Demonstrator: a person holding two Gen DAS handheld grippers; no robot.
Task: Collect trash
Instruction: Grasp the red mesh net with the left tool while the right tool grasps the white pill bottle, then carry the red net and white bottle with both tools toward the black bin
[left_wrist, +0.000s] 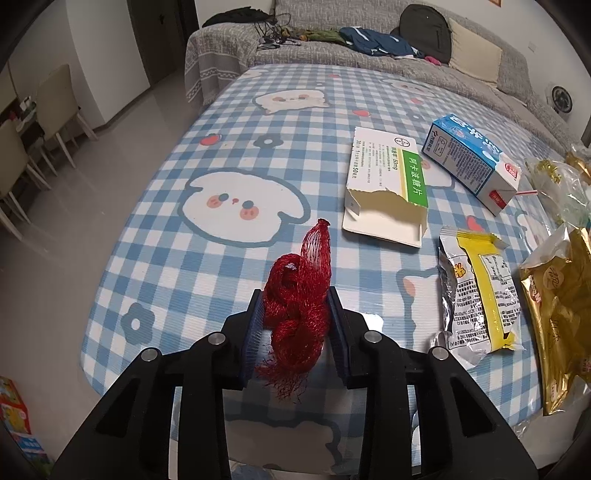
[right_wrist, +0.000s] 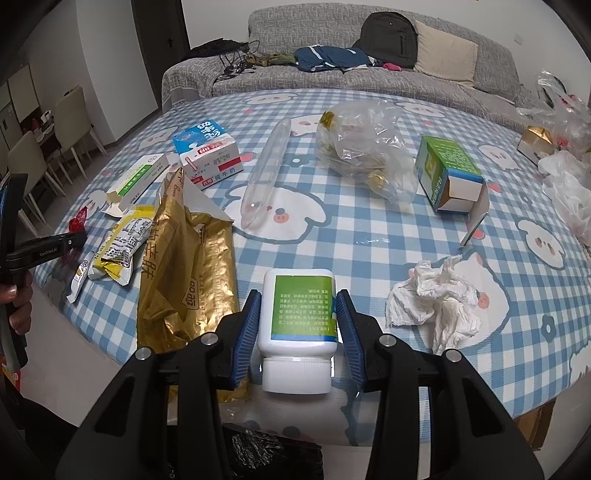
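In the left wrist view a bunched red mesh net (left_wrist: 299, 306) sits between the blue pads of my left gripper (left_wrist: 295, 295), which is shut on it just above the blue checked tablecloth (left_wrist: 155, 258). The net's loose end sticks up past the fingertips. In the right wrist view a white pill bottle (right_wrist: 297, 325) with a green label lies cap toward the camera, and my right gripper (right_wrist: 298, 295) is shut on its sides at the table's near edge. At the far left of that view, a hand holds the left gripper (right_wrist: 72, 242), red net (right_wrist: 77, 221) showing at its tip.
More trash lies on the table: a torn medicine box (left_wrist: 384, 192), a milk carton (right_wrist: 208, 155), a yellow snack wrapper (left_wrist: 476, 291), a gold bag (right_wrist: 184, 266), a crumpled tissue (right_wrist: 436, 299), a green box (right_wrist: 447, 173), a clear plastic bag (right_wrist: 365, 155). A sofa (right_wrist: 332, 77) stands behind.
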